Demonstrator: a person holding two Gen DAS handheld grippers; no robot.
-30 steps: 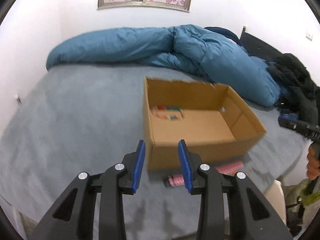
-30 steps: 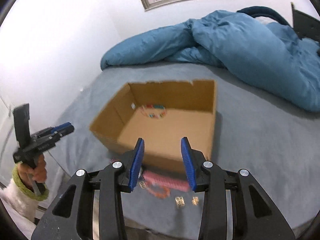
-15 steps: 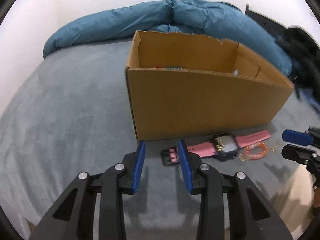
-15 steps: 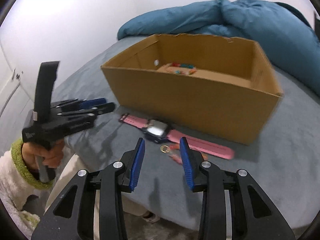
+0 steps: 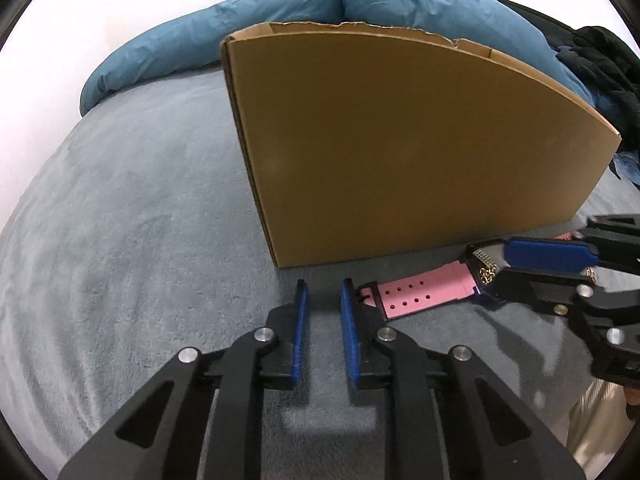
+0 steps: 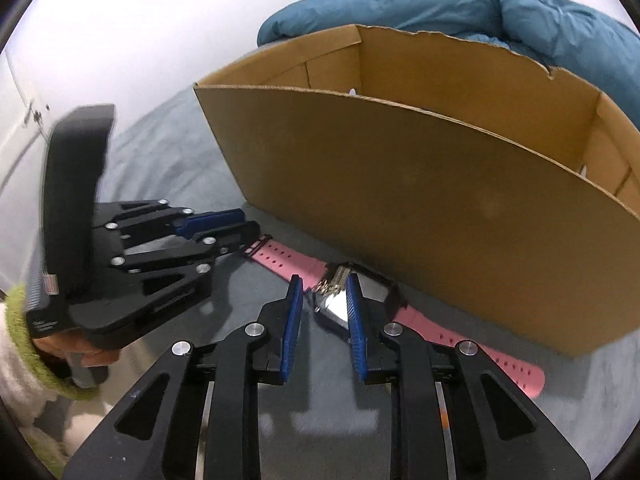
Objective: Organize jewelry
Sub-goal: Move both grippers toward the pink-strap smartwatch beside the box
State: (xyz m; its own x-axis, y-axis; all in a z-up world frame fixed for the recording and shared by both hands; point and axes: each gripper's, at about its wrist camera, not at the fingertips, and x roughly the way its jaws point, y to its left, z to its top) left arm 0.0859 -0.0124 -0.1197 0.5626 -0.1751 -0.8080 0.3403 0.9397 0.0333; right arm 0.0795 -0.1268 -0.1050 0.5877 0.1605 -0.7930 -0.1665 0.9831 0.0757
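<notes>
A pink-strapped watch (image 5: 424,292) lies flat on the grey bedcover, just in front of the cardboard box (image 5: 400,140). My left gripper (image 5: 323,292) hovers low at the strap's buckle end. Its jaws are closing with only bedcover between them, and the buckle sits just outside the right finger. My right gripper (image 6: 324,284) is over the watch (image 6: 360,304). Its jaws are closing around a small gold cluster (image 6: 331,282) at the edge of the watch face, and the pads do not press on it. Each gripper shows in the other's view: right gripper (image 5: 502,268), left gripper (image 6: 250,222).
The box (image 6: 400,200) stands open-topped right behind the watch, with its near wall close to both grippers. A bunched blue duvet (image 5: 360,8) lies at the back of the bed. Dark clothes (image 5: 600,68) are piled at the right. A hand in a green-cuffed sleeve (image 6: 36,360) holds the left gripper.
Both grippers have sunk toward the bedcover in front of the box and their jaws have narrowed. The right gripper has come over the watch face, and the left one has reached the buckle end.
</notes>
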